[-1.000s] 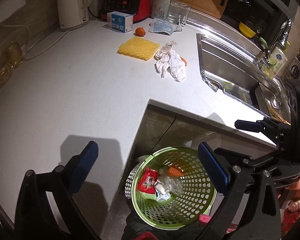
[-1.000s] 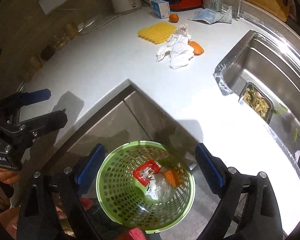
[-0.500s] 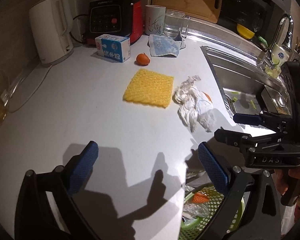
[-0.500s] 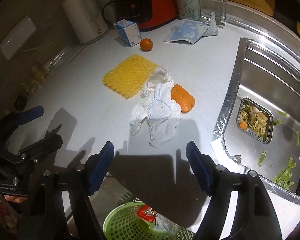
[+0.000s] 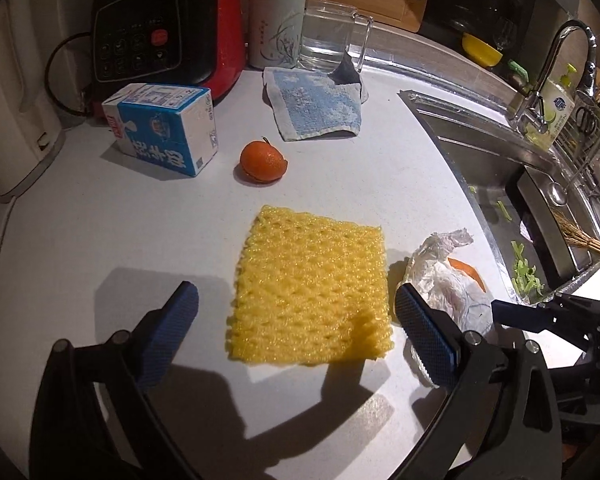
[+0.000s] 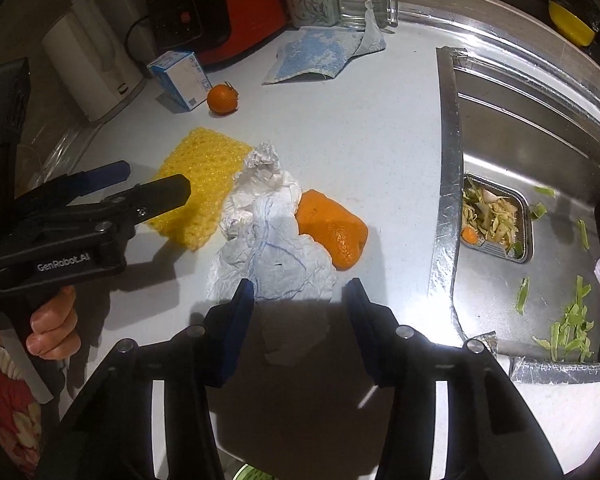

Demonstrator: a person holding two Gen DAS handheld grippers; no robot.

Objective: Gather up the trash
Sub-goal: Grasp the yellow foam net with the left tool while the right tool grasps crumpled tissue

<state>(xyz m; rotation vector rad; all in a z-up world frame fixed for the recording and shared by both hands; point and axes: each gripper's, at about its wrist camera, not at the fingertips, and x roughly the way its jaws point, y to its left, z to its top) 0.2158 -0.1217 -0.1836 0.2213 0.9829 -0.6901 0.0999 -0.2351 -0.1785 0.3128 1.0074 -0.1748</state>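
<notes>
At the far left of the white countertop (image 5: 80,232), a white kettle (image 5: 16,96) stands against the wall, with a black-and-red cooker (image 5: 160,28) beside it. A blue-and-white milk carton (image 5: 162,134) lies on its side in front of the cooker. Just right of the carton sits a small orange fruit (image 5: 262,160); both are well apart from the grippers.

Behind the fruit, a patterned ceramic cup (image 5: 276,28) and a clear glass jug (image 5: 332,38) stand side by side. A blue-and-white cloth (image 5: 316,108) lies flat in front of them.

The left gripper (image 5: 296,320) hovers over the near end of a yellow foam net (image 5: 310,292), which lies flat on the countertop. Its blue fingers (image 5: 172,330) are spread wide, one on each side of the net, and hold nothing.

Directly right of the net, and touching its edge in the right wrist view, lies a crumpled white wrapper (image 6: 268,240). An orange peel (image 6: 334,230) lies against the right side of the wrapper, partly under it.

The right gripper (image 6: 300,320) sits just short of the near edge of the wrapper. Its fingers (image 6: 236,332) are apart and empty. In the left wrist view, its blue tip lies just beyond the wrapper, at the right edge.

Further right, the steel sink (image 6: 540,140) holds a metal strainer tray (image 6: 496,216) filled with vegetable scraps. Loose green scraps (image 6: 568,320) lie scattered on the sink floor. A faucet (image 5: 556,64) and a soap bottle (image 5: 556,112) stand behind the sink.
</notes>
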